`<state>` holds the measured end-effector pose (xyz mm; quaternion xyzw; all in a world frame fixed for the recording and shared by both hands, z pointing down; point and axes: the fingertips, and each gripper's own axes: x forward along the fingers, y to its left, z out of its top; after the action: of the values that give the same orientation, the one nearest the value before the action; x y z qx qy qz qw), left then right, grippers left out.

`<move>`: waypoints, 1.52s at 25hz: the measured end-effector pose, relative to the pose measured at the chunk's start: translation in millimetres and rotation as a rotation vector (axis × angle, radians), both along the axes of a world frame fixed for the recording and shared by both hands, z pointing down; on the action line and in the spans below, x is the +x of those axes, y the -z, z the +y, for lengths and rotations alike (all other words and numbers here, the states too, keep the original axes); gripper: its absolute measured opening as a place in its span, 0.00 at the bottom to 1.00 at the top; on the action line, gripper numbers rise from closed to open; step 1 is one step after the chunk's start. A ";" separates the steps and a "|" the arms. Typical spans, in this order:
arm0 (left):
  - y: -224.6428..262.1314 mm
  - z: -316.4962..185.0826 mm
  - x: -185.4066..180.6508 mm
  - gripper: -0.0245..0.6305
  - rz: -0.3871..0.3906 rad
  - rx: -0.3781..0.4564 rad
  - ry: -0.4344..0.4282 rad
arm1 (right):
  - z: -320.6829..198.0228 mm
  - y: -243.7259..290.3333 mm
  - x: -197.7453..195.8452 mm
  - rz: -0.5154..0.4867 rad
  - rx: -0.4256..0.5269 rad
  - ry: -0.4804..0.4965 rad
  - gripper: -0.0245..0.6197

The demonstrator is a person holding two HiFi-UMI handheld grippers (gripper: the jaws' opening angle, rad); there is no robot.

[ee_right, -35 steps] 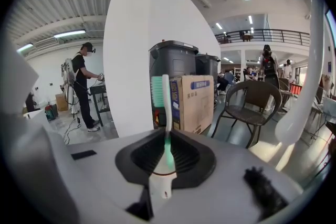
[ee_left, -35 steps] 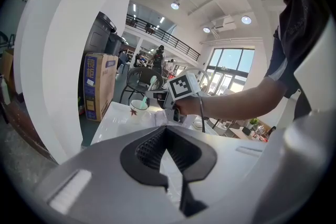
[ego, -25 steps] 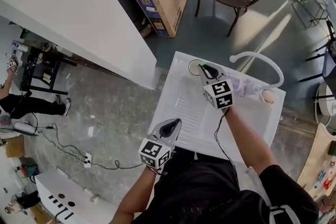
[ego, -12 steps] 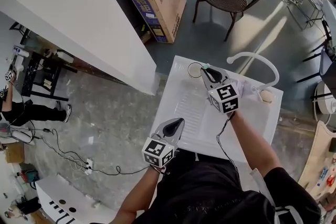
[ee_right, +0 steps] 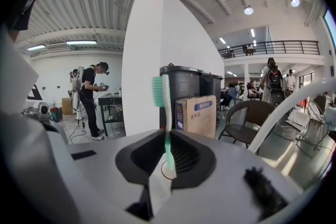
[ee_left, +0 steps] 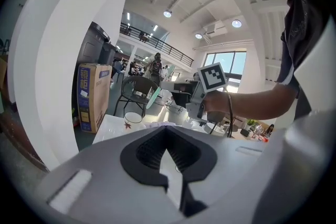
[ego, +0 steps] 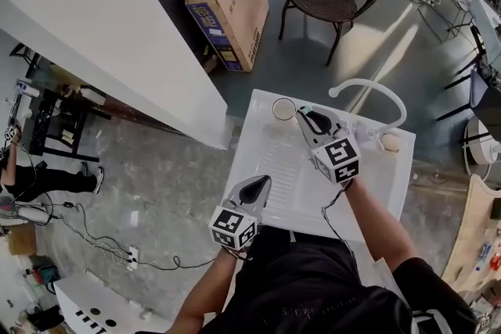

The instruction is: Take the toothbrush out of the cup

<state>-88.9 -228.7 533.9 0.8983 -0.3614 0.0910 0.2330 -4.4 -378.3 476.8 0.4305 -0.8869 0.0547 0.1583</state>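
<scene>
The fingers [ee_right: 142,157] of the right gripper [ee_right: 167,150] are clamped on the lower handle of the green-and-white toothbrush [ee_right: 166,113], which stands upright between them with its bristle head at twelve o'clock. In the head view this gripper hovers over the white washbasin [ego: 266,160], and the cup [ego: 283,109] sits just beside its tip at about ten o'clock, near the basin's far-left corner, with its mouth showing empty. The left gripper view also shows the brush apart from the cup's rim. The lifting-out step therefore looks essentially done. The left gripper [ego: 260,185] waits at the basin's near edge, around seven o'clock, its jaws together on nothing. The next move probably calls for carrying the brush clear of the cup and the arched faucet [ego: 376,86] at two o'clock, keeping the thin handle from pivoting in the grip, then laying it down.
</scene>
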 end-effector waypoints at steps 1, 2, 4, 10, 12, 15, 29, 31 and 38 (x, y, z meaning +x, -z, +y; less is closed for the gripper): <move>1.6 -1.1 0.2 0.05 0.002 0.004 0.002 | 2.7 1.7 1.4 -0.004 0.001 -0.002 0.10; 3.4 -2.4 0.4 0.05 0.005 0.009 0.003 | 5.3 2.9 2.8 -0.008 0.001 -0.005 0.10; 6.9 -5.1 1.2 0.05 0.008 0.019 0.004 | 11.1 4.3 4.5 -0.017 0.003 -0.004 0.10; 7.4 -8.1 4.4 0.05 0.004 0.024 0.000 | 33.9 -6.8 8.3 -0.020 -0.019 0.023 0.10; 7.9 -9.2 5.1 0.05 -0.002 0.027 -0.003 | 41.1 -9.4 10.6 -0.019 -0.028 0.021 0.10; 6.6 -11.3 7.5 0.05 -0.008 0.032 -0.006 | 52.9 -16.4 14.0 -0.005 -0.033 0.028 0.10; 0.2 -25.9 28.5 0.05 -0.029 0.041 -0.033 | 94.2 -25.9 24.7 -0.018 -0.060 0.026 0.10; 0.7 -26.6 31.3 0.05 -0.027 0.042 -0.038 | 98.2 -26.1 25.0 -0.024 -0.063 0.026 0.10; 0.6 -26.3 34.4 0.05 -0.028 0.036 -0.047 | 106.8 -26.2 21.8 -0.036 -0.072 0.039 0.10</move>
<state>-54.5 -255.0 533.3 0.9092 -0.3450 0.1026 0.2095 17.4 -271.5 503.0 0.4062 -0.8952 0.0913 0.1590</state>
